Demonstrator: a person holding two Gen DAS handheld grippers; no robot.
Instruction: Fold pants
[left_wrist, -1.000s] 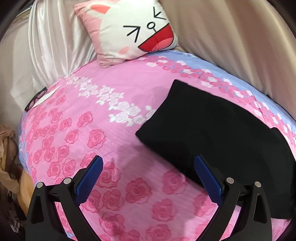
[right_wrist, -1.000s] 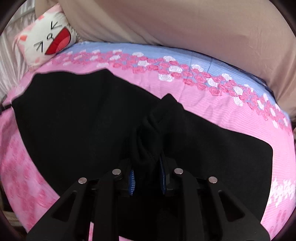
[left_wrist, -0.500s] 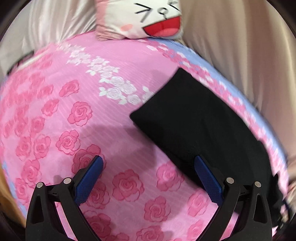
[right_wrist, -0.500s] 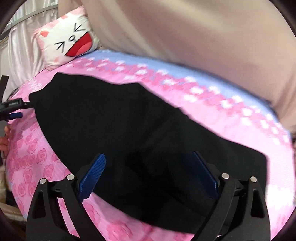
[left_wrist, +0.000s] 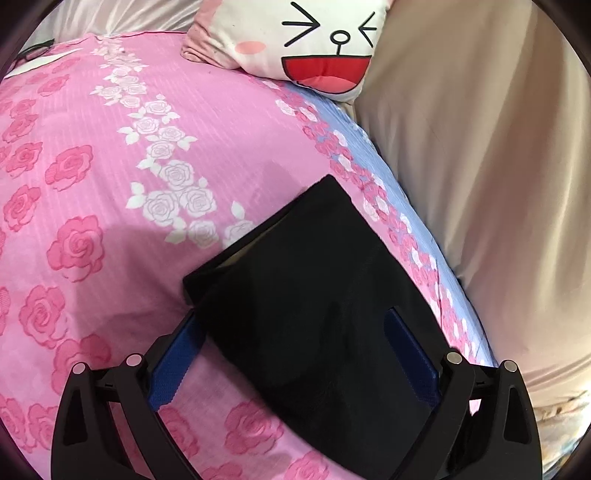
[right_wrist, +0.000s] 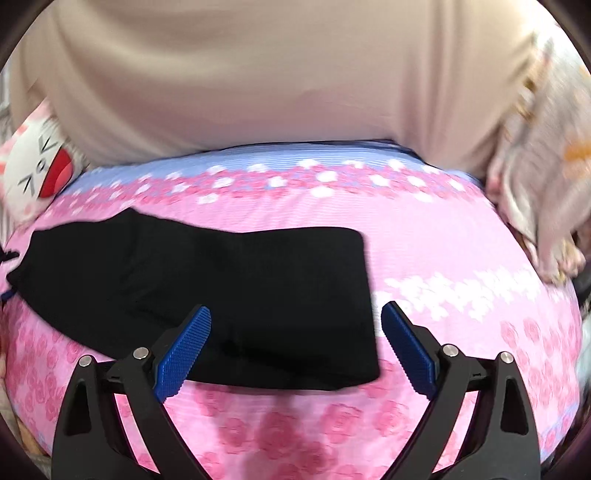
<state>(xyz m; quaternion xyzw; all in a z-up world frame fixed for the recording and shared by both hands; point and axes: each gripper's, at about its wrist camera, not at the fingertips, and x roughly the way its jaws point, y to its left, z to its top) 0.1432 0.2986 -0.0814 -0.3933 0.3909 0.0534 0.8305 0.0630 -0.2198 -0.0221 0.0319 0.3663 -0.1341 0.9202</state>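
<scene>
Covering the bed, a pink rose-print sheet (left_wrist: 110, 206) is seen, with a cartoon-face pillow (left_wrist: 295, 40) and beige drapery (right_wrist: 258, 74) behind. The black pants (right_wrist: 207, 288) lie flat on it. The left gripper (left_wrist: 295, 354) is angled down, its wide jaws closing around one end; the right gripper (right_wrist: 295, 347) is held agape over the other, nothing gripped.

Black pants (left_wrist: 314, 295) lie on a pink rose-print bedsheet (left_wrist: 92, 184) (white roses in a band, blue strip along its far edge); blue-padded fingers (right_wrist: 184, 347); white cat-face pillow (left_wrist: 295, 40).
</scene>
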